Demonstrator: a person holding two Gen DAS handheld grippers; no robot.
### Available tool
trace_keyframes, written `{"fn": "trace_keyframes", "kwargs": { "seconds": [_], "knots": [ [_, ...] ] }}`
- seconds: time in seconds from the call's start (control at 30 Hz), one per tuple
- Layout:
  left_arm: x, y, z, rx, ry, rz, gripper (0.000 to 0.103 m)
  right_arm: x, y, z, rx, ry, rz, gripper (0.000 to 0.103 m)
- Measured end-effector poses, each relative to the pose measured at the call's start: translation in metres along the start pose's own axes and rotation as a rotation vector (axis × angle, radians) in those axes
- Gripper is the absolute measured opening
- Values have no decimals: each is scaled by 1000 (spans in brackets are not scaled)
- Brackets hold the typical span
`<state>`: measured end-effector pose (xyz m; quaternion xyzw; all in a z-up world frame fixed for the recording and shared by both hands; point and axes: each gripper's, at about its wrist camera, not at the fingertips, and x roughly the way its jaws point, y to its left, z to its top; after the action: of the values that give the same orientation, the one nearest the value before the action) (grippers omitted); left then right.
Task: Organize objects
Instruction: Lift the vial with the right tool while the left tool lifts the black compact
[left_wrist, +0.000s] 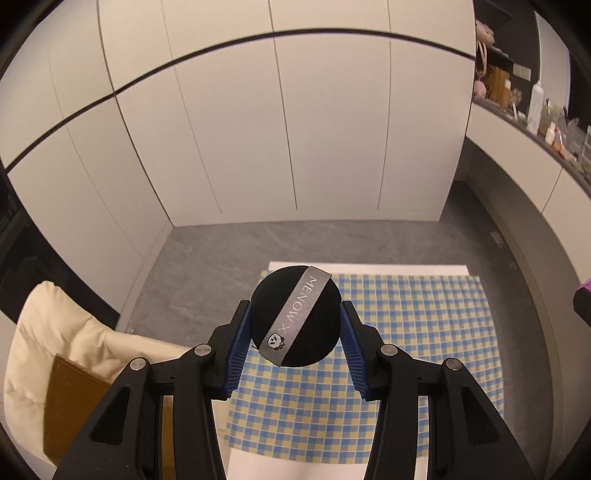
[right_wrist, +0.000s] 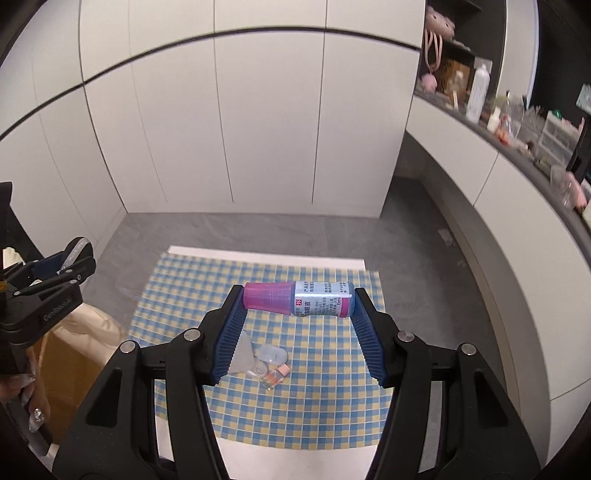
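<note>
Gripping a round black powder puff (left_wrist: 295, 321) with a grey ribbon band, the left hand-held gripper (left_wrist: 295, 334) hangs high above the checked cloth (left_wrist: 424, 332). Right of it, the right hand-held gripper (right_wrist: 299, 308) clamps a small pink-capped bottle (right_wrist: 299, 299) lengthwise, above the cloth's small clear items (right_wrist: 271, 363).

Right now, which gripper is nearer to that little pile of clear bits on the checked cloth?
Right, as far as the views show. The right gripper, holding a small bottle, hangs above the pile; the left gripper is off beyond the cloth's edge.
</note>
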<state>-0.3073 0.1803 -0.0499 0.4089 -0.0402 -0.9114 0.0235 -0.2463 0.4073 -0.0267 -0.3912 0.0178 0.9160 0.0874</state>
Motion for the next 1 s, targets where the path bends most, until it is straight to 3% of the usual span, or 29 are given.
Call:
{"fn": "trace_keyframes", "kwargs": {
  "seconds": [0.33,0.53,1.0],
  "knots": [
    [-61,20,23,-48,-39,-13,47,-71,10,41,-24,-80,-17,60],
    [-84,31,30,-70,-48,-29,47,-99,18,47,-44,-101,-20,60],
    [-109,42,26,-65,-61,-24,47,-118,26,42,-60,-101,-20,60]
  ]
}}
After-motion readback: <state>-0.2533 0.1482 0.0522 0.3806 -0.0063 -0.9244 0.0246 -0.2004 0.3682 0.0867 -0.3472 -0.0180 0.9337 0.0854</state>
